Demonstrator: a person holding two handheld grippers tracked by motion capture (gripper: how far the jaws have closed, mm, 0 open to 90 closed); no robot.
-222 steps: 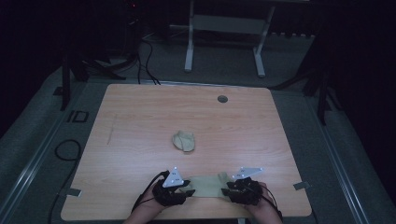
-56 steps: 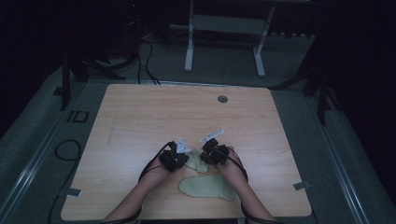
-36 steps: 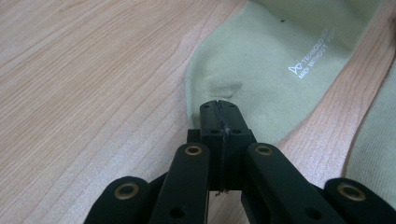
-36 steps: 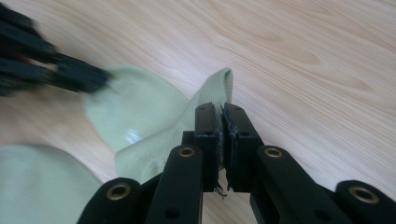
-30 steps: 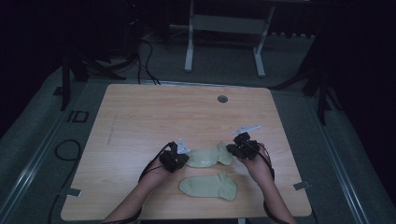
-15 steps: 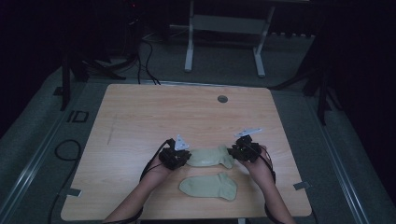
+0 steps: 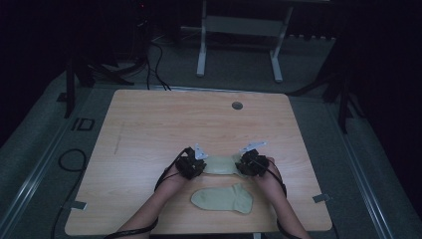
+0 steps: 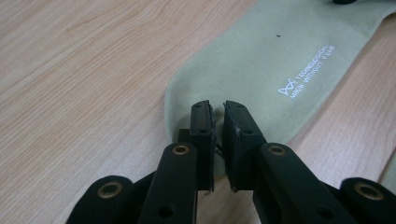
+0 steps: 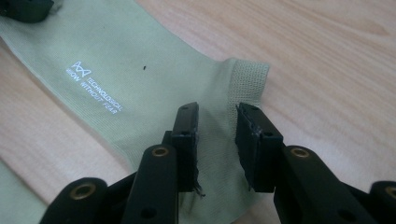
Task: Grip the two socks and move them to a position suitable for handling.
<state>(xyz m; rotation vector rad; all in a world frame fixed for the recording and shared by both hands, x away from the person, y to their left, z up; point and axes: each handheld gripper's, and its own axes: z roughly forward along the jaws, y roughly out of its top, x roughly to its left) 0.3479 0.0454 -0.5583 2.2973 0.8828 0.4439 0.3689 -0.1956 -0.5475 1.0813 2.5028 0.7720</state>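
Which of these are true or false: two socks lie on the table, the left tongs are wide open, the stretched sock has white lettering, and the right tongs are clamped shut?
1. Two socks lie on the table: true, the stretched sock and the near sock.
2. The left tongs are wide open: false, they are nearly closed at the sock's toe edge.
3. The stretched sock has white lettering: true.
4. The right tongs are clamped shut: false, they stand open over the cuff.

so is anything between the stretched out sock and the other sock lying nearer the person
Nothing visible. The stretched sock lies flat between the left gripper and right gripper, and just bare table separates it from the second sock on the near side.
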